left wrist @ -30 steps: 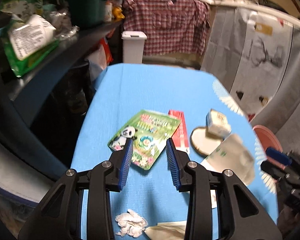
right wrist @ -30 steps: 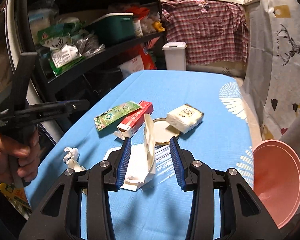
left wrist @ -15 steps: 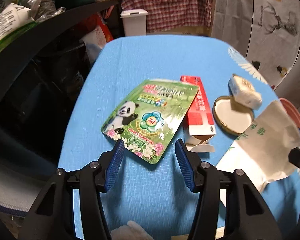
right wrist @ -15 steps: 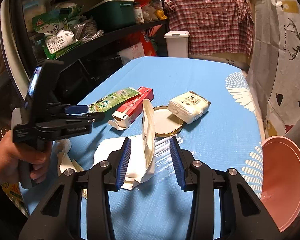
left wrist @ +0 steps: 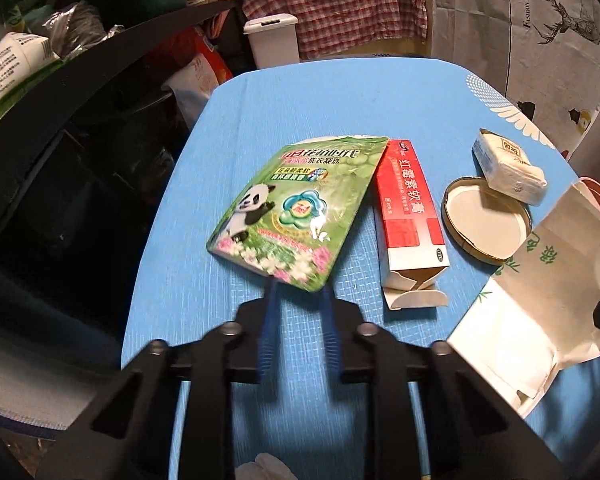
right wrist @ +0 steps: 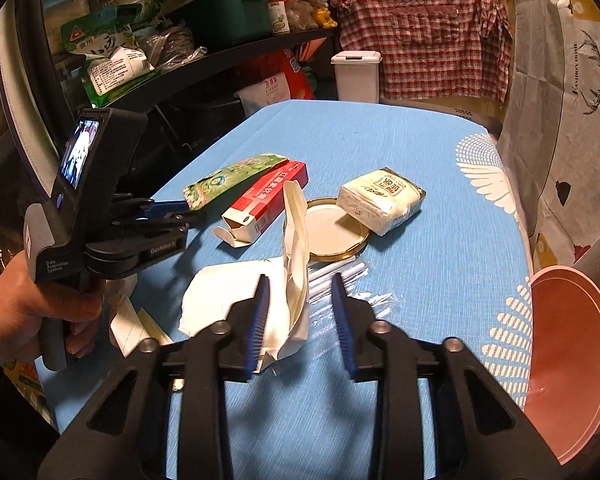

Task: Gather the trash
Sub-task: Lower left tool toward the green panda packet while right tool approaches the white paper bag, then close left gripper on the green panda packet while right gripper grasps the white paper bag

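Observation:
A green panda pouch (left wrist: pixel 296 204) lies on the blue table (left wrist: pixel 332 96). My left gripper (left wrist: pixel 298 286) has narrowed around the pouch's near edge, which sits between the blue pads (left wrist: pixel 269 312); the pouch looks slightly lifted, and I cannot tell whether the pads press it. The right wrist view shows the left gripper (right wrist: pixel 182 210) at the pouch (right wrist: pixel 232 174). My right gripper (right wrist: pixel 300 292) is open around a white paper bag (right wrist: pixel 296 264) standing on edge. A red carton (left wrist: pixel 410 216), a gold lid (left wrist: pixel 486 220) and a tissue pack (left wrist: pixel 508 166) lie beside them.
A pink bin (right wrist: pixel 572 356) sits at the table's right edge. A clear plastic wrapper (right wrist: pixel 340 276) lies by the lid. Crumpled tissue (left wrist: pixel 266 468) lies at the near edge. Dark cluttered shelves (right wrist: pixel 180 52) stand left. A white bin (left wrist: pixel 274 40) stands beyond the table.
My left gripper has moved forward onto the green pouch's near edge and its jaws have narrowed around it. The right gripper has stayed open around the white bag.

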### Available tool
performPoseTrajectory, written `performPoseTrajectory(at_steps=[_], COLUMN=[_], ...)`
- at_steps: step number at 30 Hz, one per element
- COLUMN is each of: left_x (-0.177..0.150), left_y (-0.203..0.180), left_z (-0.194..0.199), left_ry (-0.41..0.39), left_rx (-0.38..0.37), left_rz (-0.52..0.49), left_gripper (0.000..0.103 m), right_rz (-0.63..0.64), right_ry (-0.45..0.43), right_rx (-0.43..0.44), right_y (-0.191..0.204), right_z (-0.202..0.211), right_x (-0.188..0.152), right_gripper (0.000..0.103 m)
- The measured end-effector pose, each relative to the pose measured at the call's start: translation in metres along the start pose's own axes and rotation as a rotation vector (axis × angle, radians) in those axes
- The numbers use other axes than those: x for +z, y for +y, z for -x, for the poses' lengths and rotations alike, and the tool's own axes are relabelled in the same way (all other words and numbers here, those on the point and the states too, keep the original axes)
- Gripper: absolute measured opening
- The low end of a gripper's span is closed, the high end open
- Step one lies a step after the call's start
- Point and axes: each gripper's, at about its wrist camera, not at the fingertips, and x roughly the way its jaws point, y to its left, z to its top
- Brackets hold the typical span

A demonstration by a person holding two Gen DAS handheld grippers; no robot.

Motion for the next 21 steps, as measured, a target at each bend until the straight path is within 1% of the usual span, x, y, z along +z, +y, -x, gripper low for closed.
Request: performPoseTrajectory(at_steps=[1,2,5,12,16,18,19,20,21], left_x=[0.001,0.001,0.002,0.005,0.005,0.005,0.005,0.005,0.005], left_y=[0.000,0.000,0.001,0.006,0.005,0.004,0.002,0.000,-0.002], left_z=[0.001,0.001,0.008,0.030,0.032,0.031,0.030,0.029,0.028], left_ry=[0.000,-0.002,-0.017,-0.062,-0.055,-0.055,-0.050,-0.052,-0.056], left_rx=[0.000,-0.001,-0.003,-0.029,-0.053,-0.046,-0.041,-0.033,-0.020], left_rz=[0.000,0.000,0.004,0.033,0.035,0.027,0.017,0.010,0.000], left_gripper=[0.011,0.006,0.000,0.000,0.000,0.006,0.020,0.036,0.041], right_rz=[-0.001,-0.001,0.006,0.012,0.008,0.006,0.009,0.014,0.016], right_ry=[0.001,0.002,-0.003,-0.032,-0.037,-0.038,-0.035,-0.034,-0.032], right_rx=[0.004,0.006,0.008,0.007,-0.001,-0.007,-0.015,-0.025,-0.029], right_y=[0.000,0.001,0.002,0.003,0.002,0.000,0.000,0.000,-0.001], right_z=[0.000,0.001,0.004,0.019,0.026,0.027,0.028,0.028,0.027], right_x=[0.000,0.000,0.000,0.000,0.000,0.000,-0.001,-0.001,-0.001], right_gripper=[0.015,0.012,0.009,0.005,0.006,0.006,0.006,0.006,0.006])
